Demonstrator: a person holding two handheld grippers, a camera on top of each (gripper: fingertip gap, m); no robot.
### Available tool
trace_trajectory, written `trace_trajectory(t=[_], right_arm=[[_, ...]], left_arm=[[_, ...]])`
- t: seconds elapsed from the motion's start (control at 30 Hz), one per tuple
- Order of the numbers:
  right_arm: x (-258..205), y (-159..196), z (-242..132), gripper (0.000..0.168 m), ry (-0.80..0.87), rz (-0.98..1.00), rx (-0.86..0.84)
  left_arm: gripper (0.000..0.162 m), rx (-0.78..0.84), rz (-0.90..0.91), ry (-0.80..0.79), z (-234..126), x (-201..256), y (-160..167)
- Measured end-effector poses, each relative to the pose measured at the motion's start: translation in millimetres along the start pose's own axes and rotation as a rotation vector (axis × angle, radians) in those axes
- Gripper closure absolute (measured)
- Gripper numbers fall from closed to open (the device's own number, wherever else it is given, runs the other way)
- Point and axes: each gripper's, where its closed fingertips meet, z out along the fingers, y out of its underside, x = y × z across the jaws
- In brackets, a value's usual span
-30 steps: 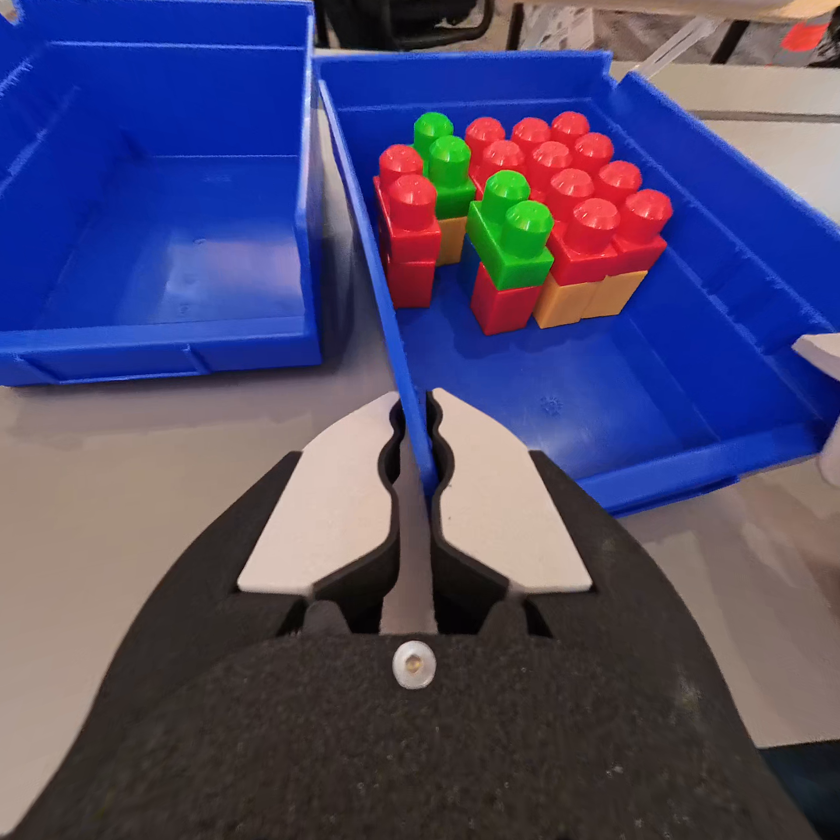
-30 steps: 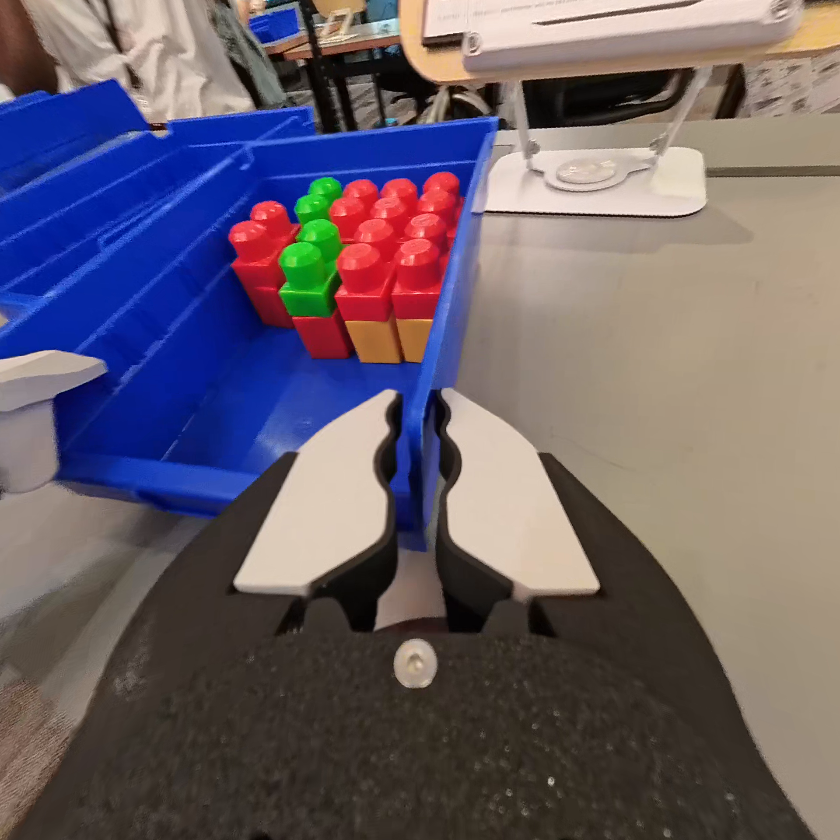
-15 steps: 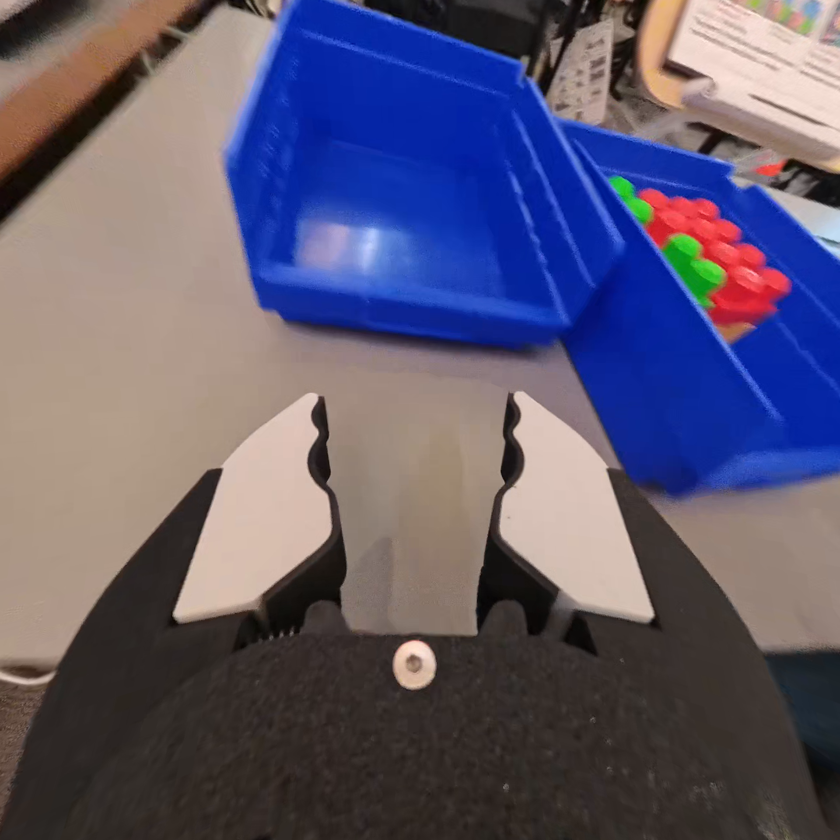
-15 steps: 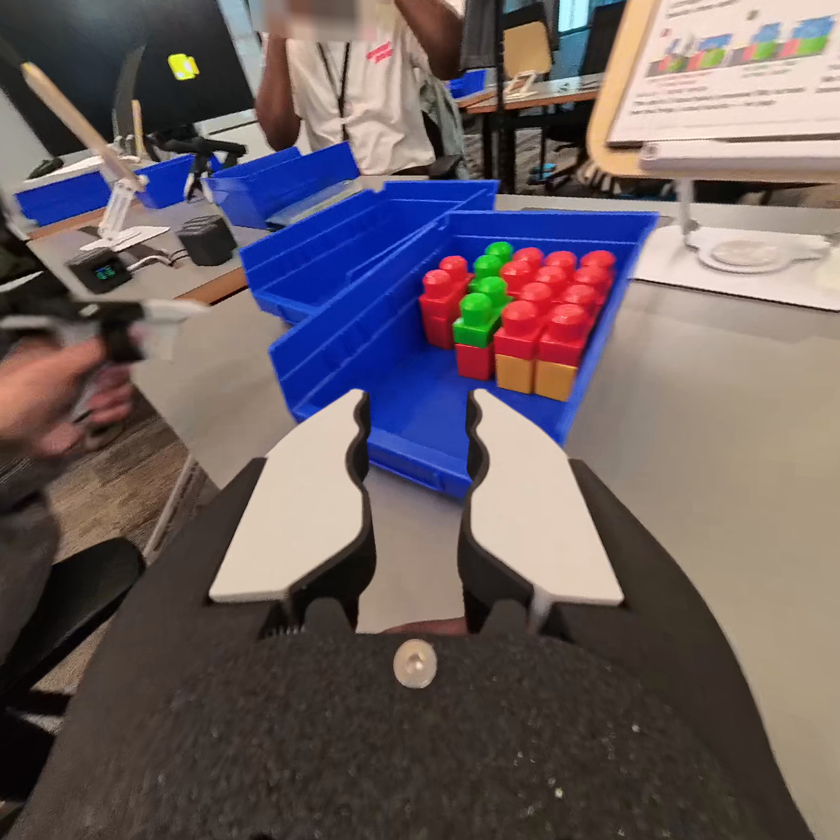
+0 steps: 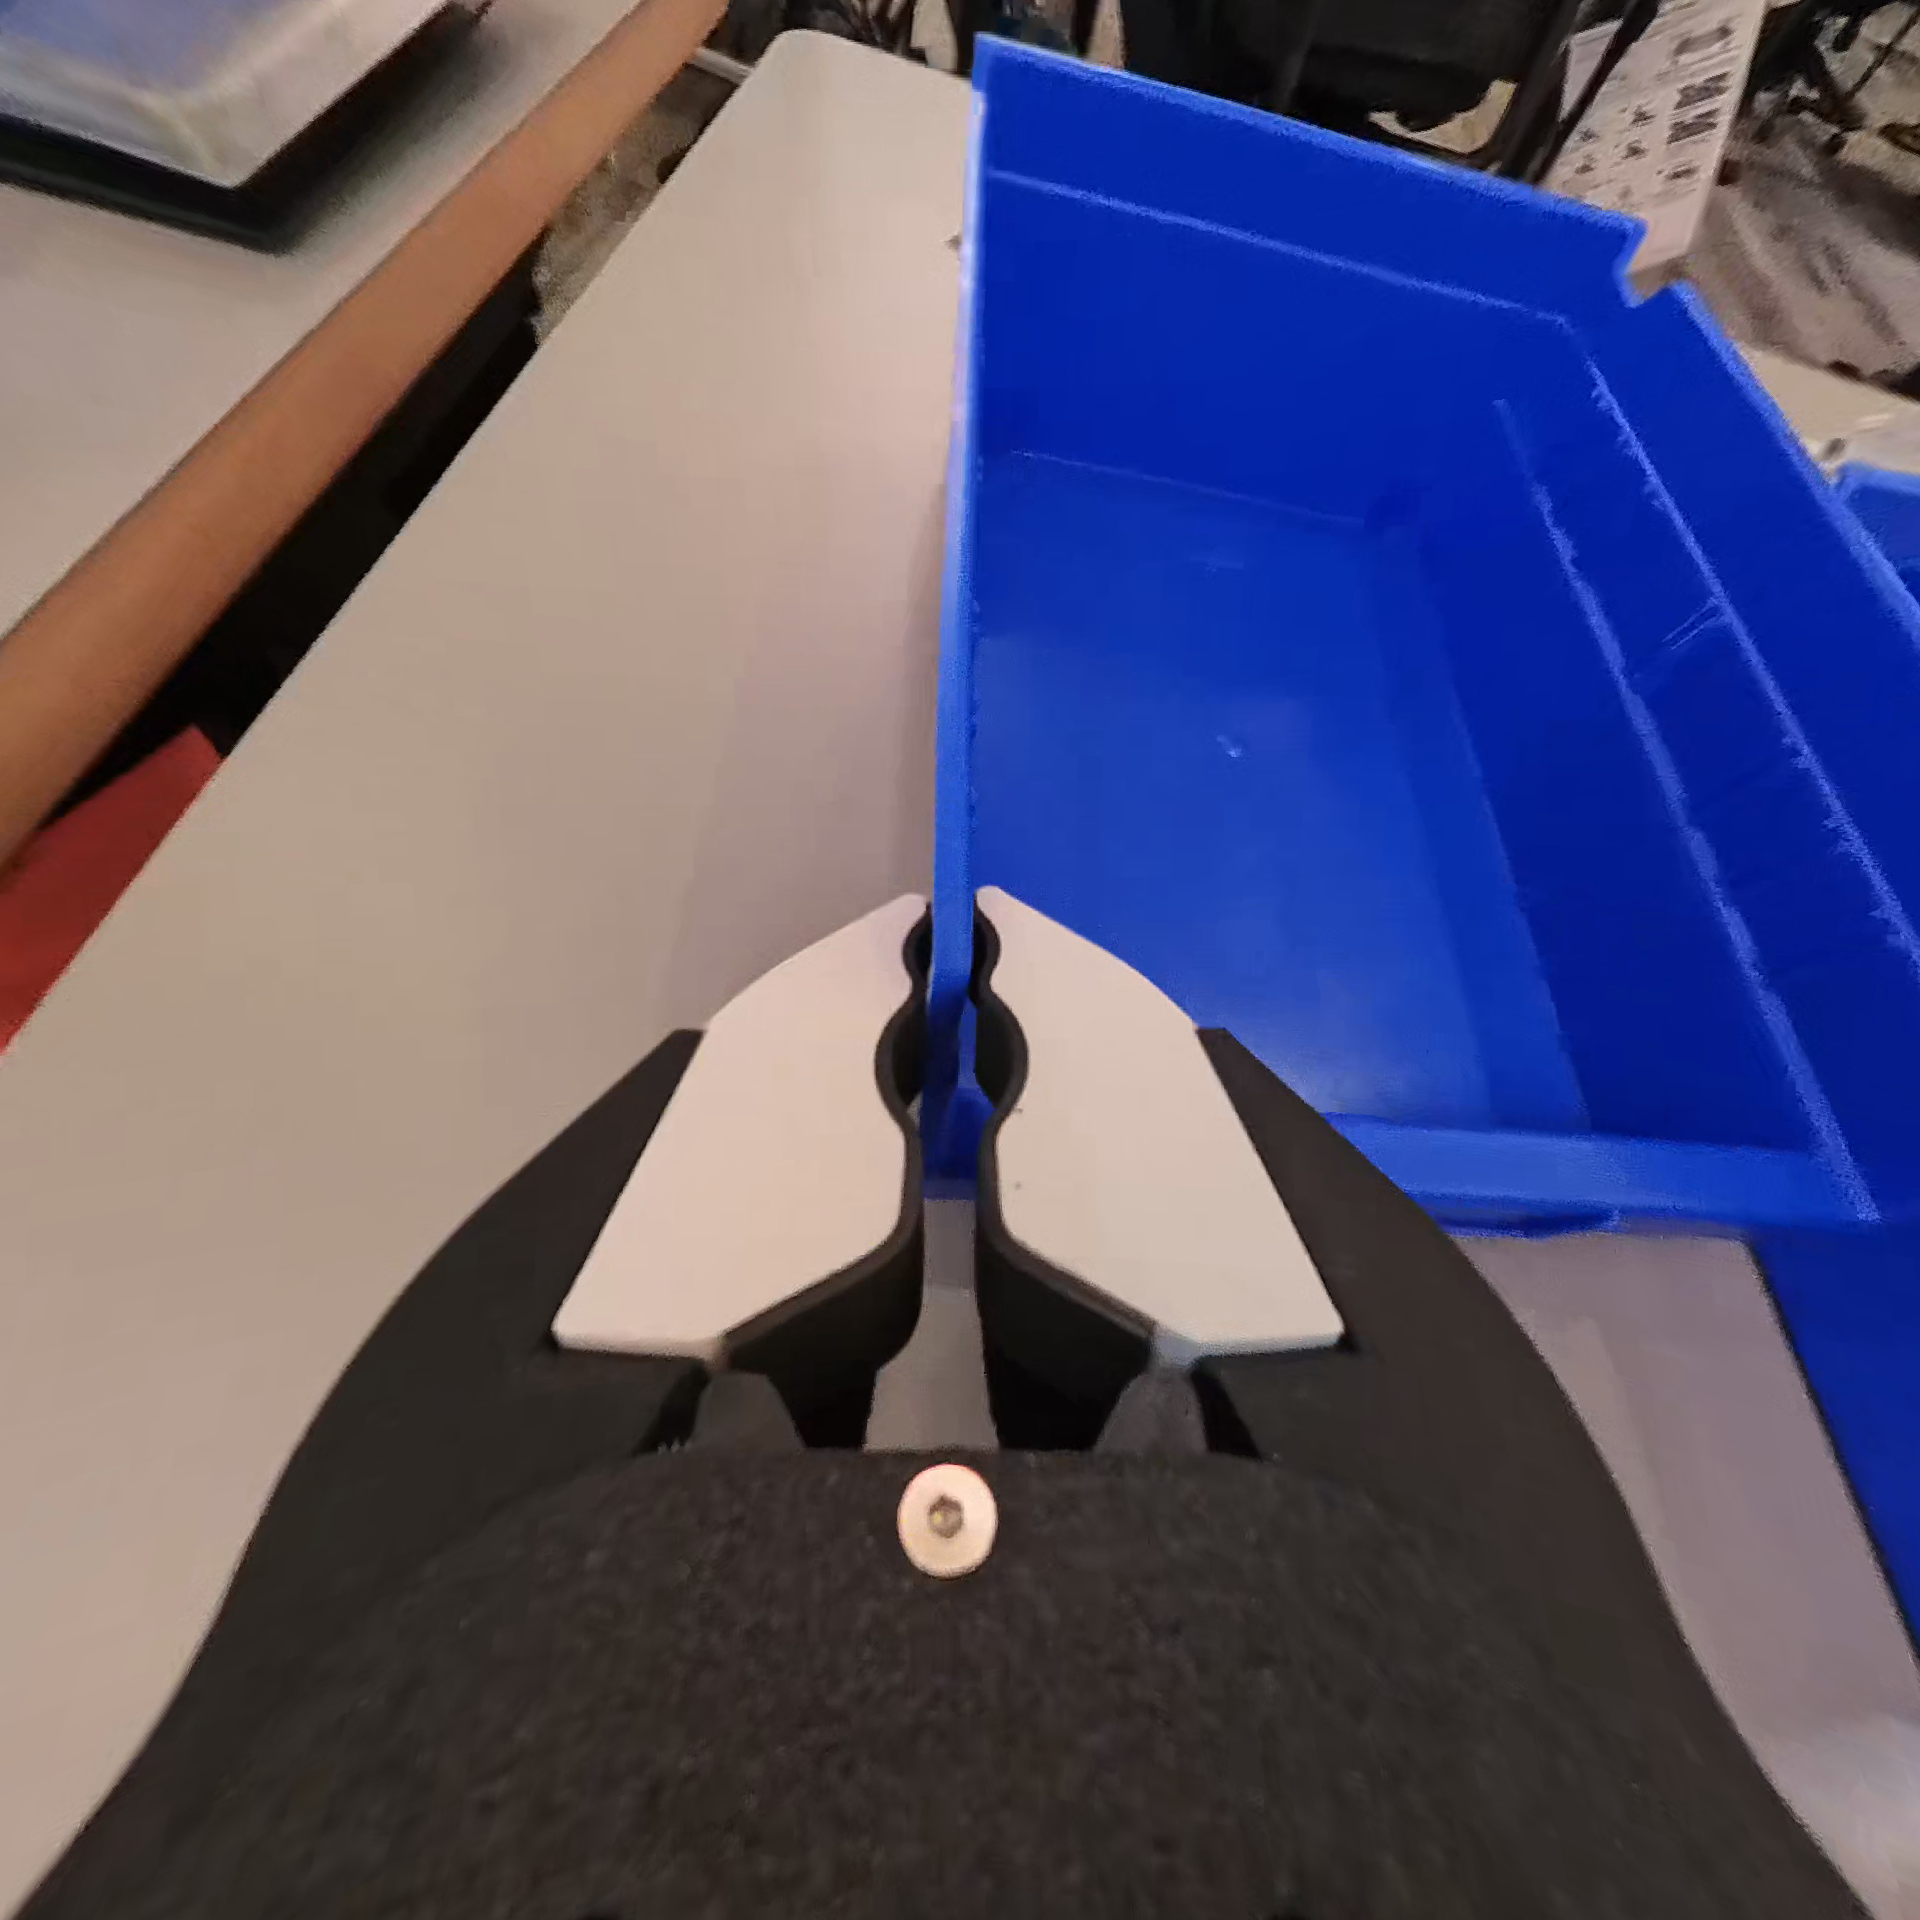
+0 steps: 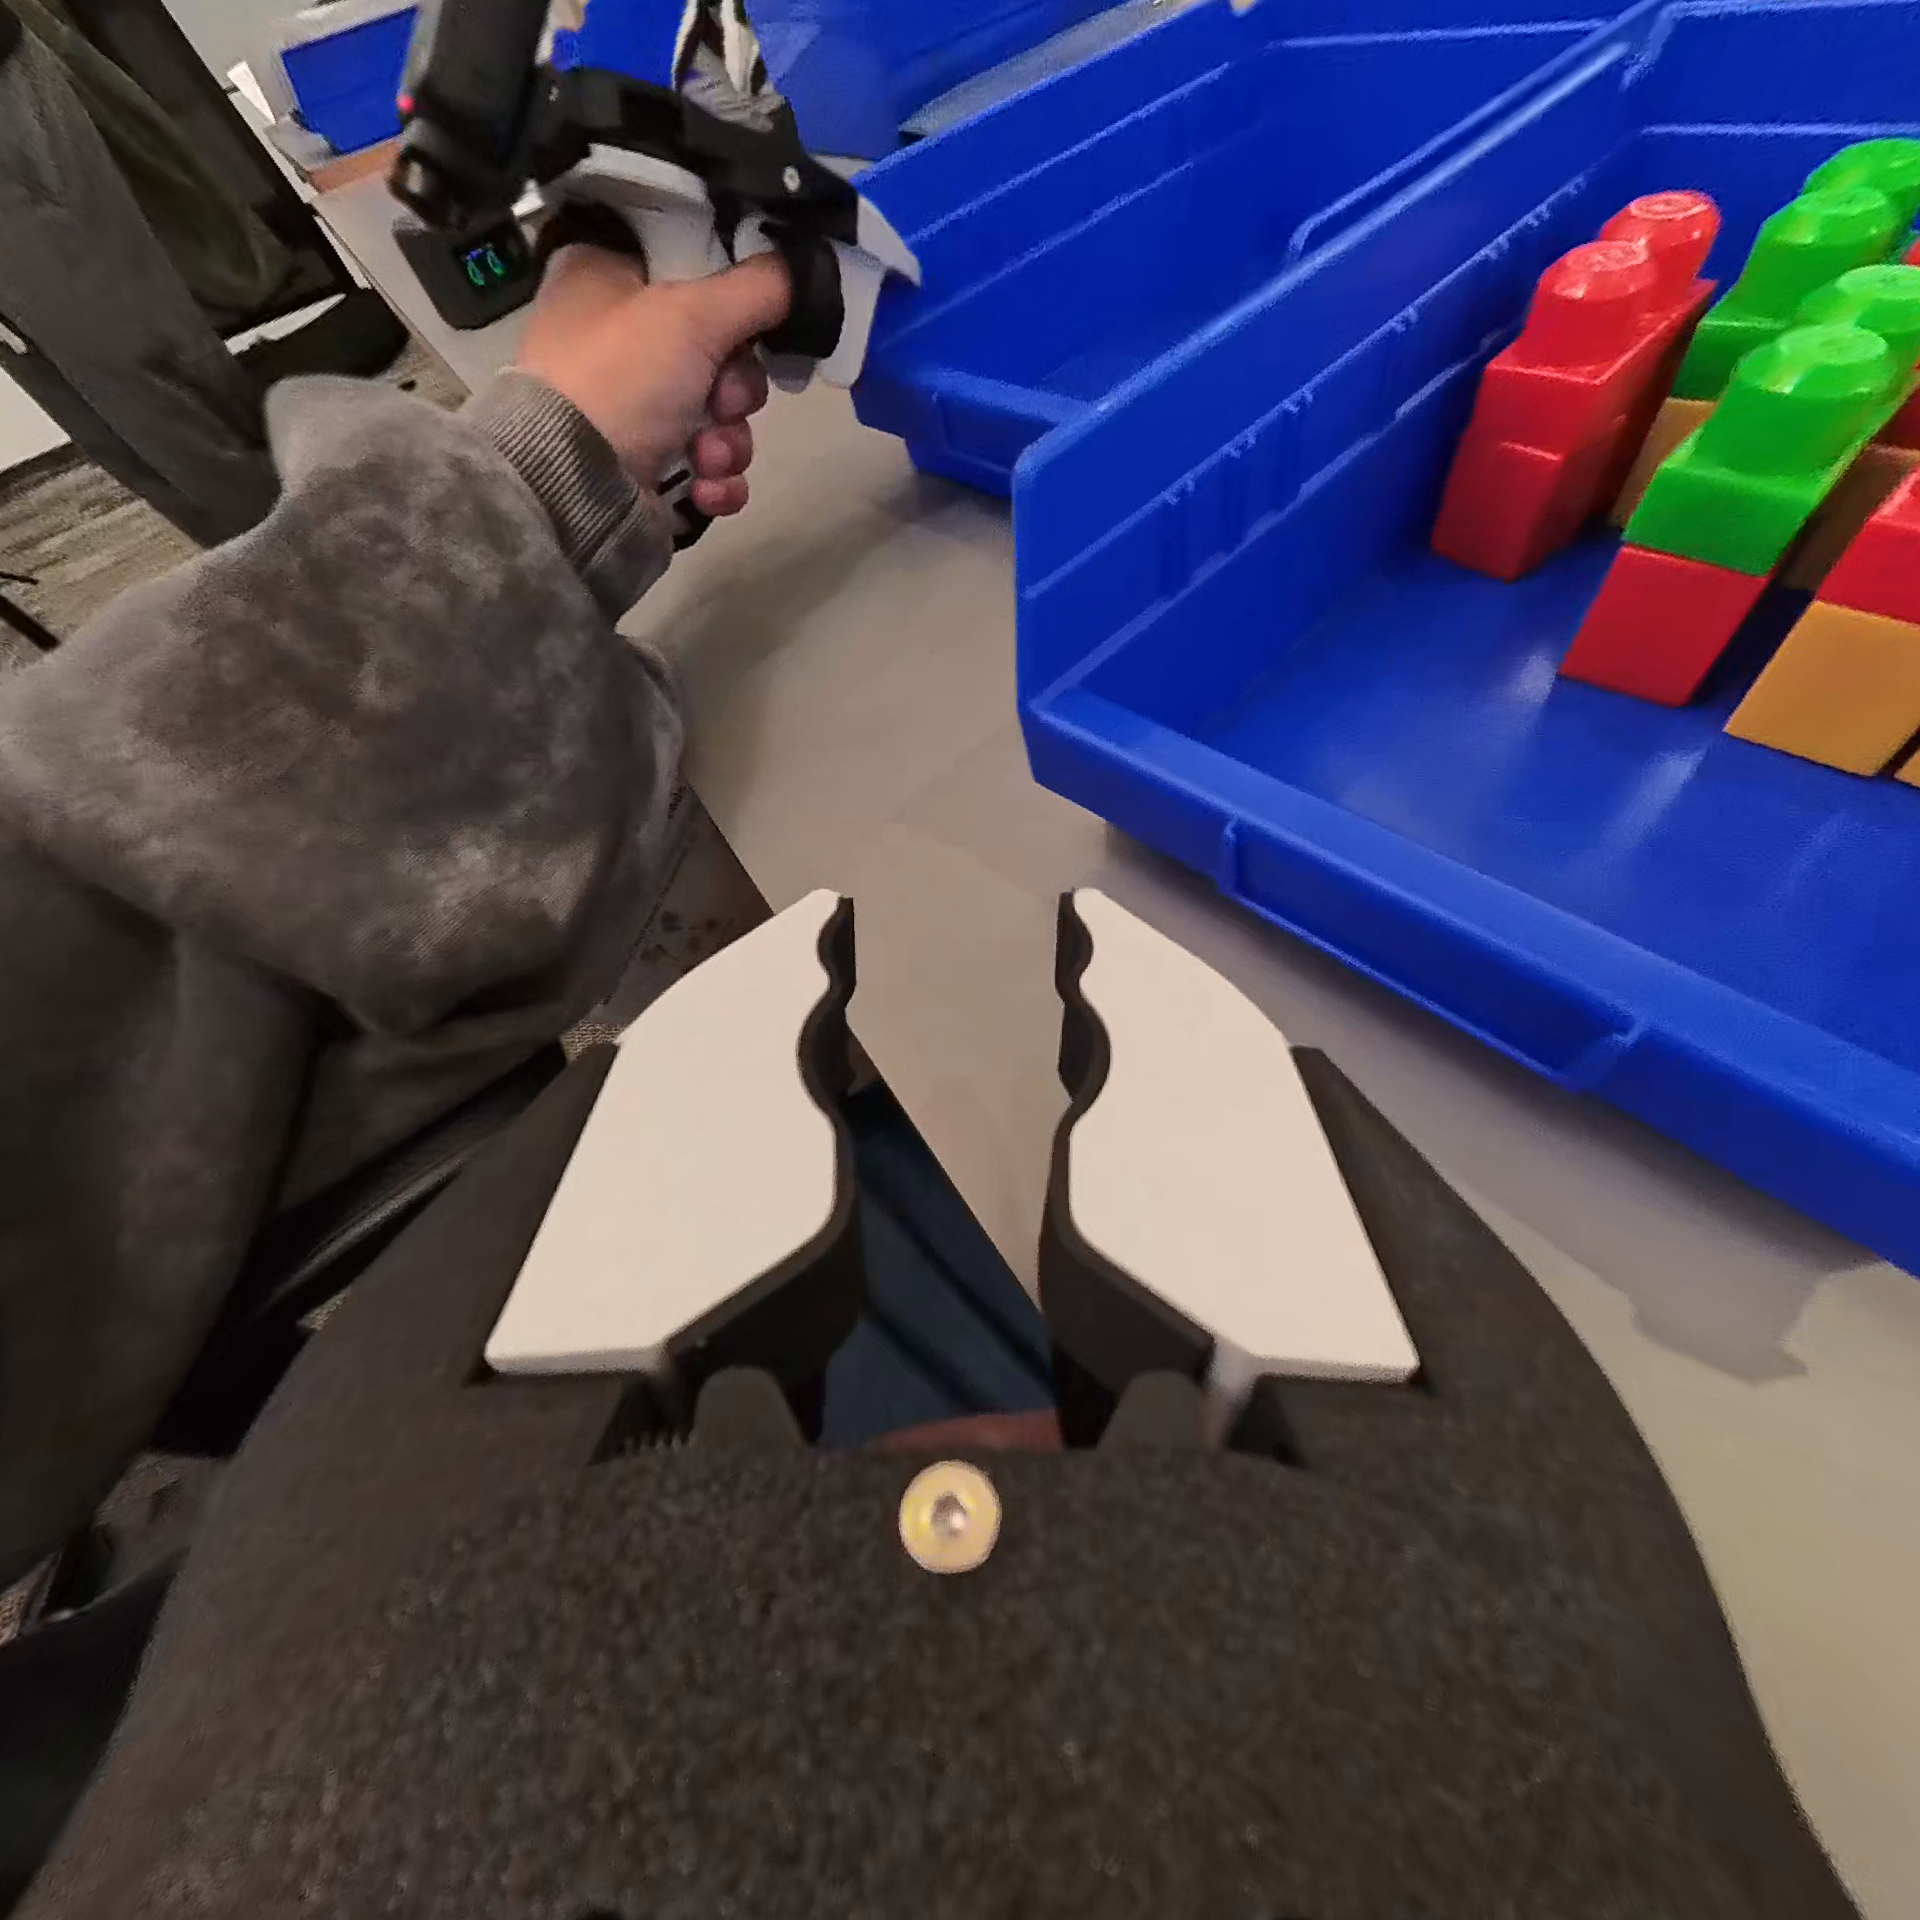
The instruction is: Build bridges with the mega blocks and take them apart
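My left gripper is shut on the left side wall of an empty blue bin, near its front corner. In the right wrist view the same gripper shows far off, held by a hand at the empty bin. My right gripper is open and empty above the grey table, left of and in front of a second blue bin. That bin holds red, green and orange mega blocks stacked in a cluster.
A grey sleeve fills the left of the right wrist view. The table's left edge runs beside the empty bin, with another table beyond a gap. More blue bins stand farther back. The left gripper's tips are roughly 35 centimetres from the right gripper's.
Both grippers let go of the block bin's walls and opened. My left gripper swung left and shut on the empty bin's left wall. My right gripper drew back and turned left, still open.
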Motion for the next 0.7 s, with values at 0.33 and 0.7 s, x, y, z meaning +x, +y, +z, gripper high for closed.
trace_trajectory(t=[0.33, 0.7], right_arm=[[-19.7, -18.1, 49.4, 0.125, 0.064, -0.109, 0.008], [-31.4, -29.5, 100.2, 0.135, 0.172, -0.042, 0.018]], left_arm=[[0.159, 0.019, 0.019, -0.160, -103.2, -26.4, 56.7], [0.157, 0.110, 0.074, -0.202, -208.0, -2.9, 122.5]])
